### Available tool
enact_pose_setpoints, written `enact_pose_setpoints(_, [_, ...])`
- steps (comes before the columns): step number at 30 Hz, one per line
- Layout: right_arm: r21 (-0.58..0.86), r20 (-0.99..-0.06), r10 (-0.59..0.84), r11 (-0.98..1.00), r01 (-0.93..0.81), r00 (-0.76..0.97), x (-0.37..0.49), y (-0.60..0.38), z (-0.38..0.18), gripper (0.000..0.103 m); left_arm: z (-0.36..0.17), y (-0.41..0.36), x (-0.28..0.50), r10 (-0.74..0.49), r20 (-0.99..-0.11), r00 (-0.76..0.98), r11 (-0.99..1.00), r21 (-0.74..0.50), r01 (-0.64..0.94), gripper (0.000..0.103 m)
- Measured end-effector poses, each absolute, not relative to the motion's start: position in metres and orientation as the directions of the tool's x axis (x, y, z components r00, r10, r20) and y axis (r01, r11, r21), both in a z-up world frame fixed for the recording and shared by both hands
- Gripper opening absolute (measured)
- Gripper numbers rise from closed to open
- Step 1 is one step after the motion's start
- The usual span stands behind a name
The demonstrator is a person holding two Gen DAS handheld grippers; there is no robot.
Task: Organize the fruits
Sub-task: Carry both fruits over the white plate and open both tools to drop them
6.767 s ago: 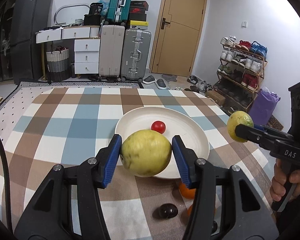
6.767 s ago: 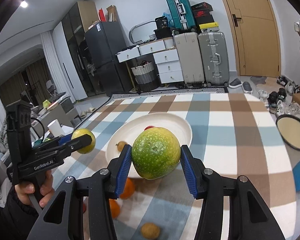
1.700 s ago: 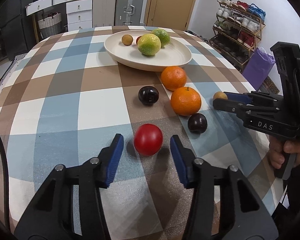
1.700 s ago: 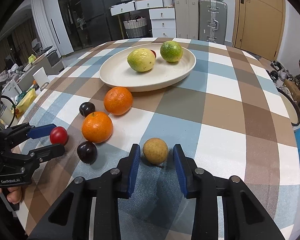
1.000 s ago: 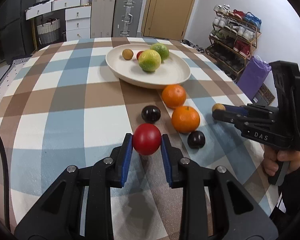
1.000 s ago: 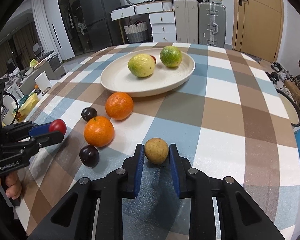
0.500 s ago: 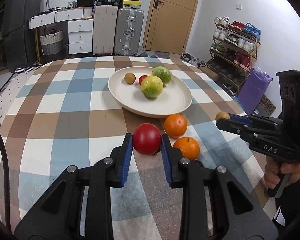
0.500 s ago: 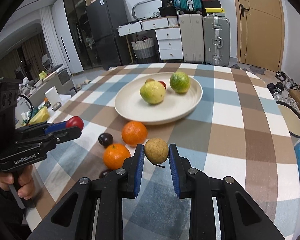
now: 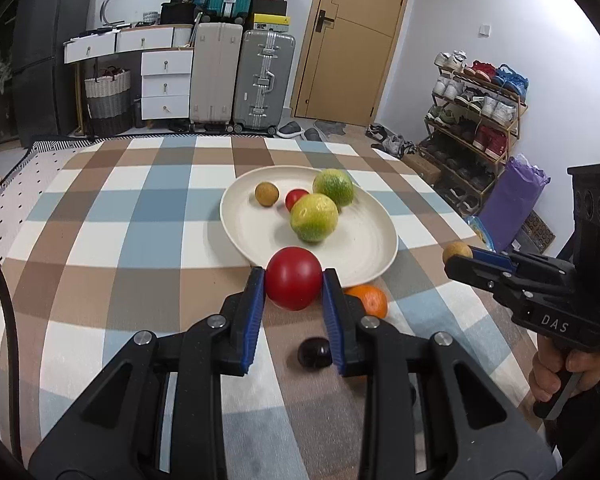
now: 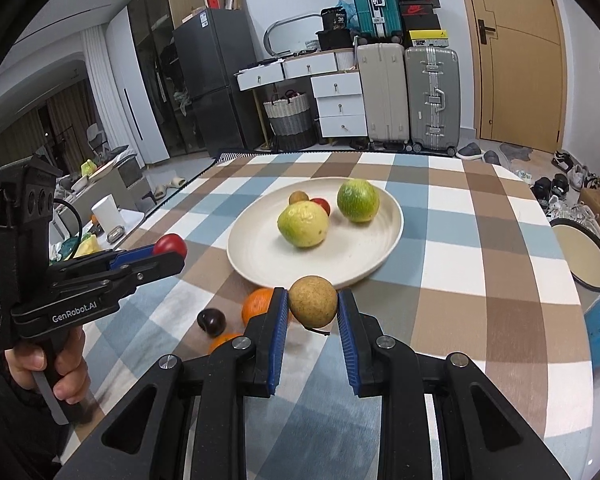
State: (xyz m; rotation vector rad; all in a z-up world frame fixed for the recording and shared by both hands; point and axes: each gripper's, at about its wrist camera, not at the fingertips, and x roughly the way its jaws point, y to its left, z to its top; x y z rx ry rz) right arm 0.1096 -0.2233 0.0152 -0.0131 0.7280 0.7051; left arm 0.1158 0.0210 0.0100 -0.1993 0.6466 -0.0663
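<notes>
1. The left gripper (image 9: pixel 294 280) was clamped on a red tomato (image 9: pixel 294 278), blue pads pressed against both its sides, tomato lifted clear of the checked tablecloth (image 9: pixel 100 248).
2. From the left wrist view the held tomato sat right in front of the near rim of the cream plate (image 9: pixel 364 248), between the fingertips and just short of the plate.
3. The right gripper (image 10: pixel 313 308) was closed on a small brown round fruit (image 10: pixel 313 301), gripped at the very tips of the pads, a thin stem hanging under it.
4. That brown fruit was raised off the cloth, in line with the plate's near edge in the right wrist view.
5. On the plate: a yellow-green fruit (image 9: pixel 314 217) nearest, a greener one (image 9: pixel 334 187) behind and touching or almost touching it, a small red tomato (image 9: pixel 296 199) tucked between them, and another small brown fruit (image 9: pixel 266 194) at the far left side.
6. Left on the cloth near the plate: an orange (image 9: pixel 368 300) just right of the left gripper's right finger, a dark plum (image 9: pixel 314 352) closer in, partly hidden by that finger.
7. The right wrist view showed a second orange (image 10: pixel 224 340) mostly hidden behind the right gripper's left finger.
</notes>
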Motion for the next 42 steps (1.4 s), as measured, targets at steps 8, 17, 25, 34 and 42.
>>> enact_pose_setpoints(8, [0.229,-0.586,0.591,0.777,-0.587,0.554,0.127,-0.222,0.025,0.026,0.013,0.025,0.138,-0.12,-0.569,0.814,0.98,-0.199,0.005,0.026])
enact_pose_setpoints(17, [0.22,-0.56,0.582,0.79,-0.572,0.589,0.145,-0.219,0.028,0.026,0.008,0.032,0.161,-0.098,-0.538,0.837,0.983,-0.181,-0.002,0.026])
enact_pose_setpoints(25, [0.224,-0.531,0.592,0.788,-0.573,0.606,0.159,-0.214,0.028,0.026,-0.002,0.043,0.176,-0.06,-0.526,0.848,0.982,-0.186,-0.045,0.026])
enact_pose_setpoints(34, [0.241,-0.54,0.593,0.788,-0.566,0.597,0.18,-0.205,0.014,0.026,-0.013,0.049,0.19,-0.075,-0.535,0.841,0.978,-0.204,-0.043,0.026])
enact_pose_setpoints(42, [0.249,-0.596,0.588,0.783,-0.57,0.547,0.192,-0.192,-0.008,0.026,-0.018,0.039,0.203,-0.103,-0.57,0.815,0.983,-0.185,-0.005,0.026])
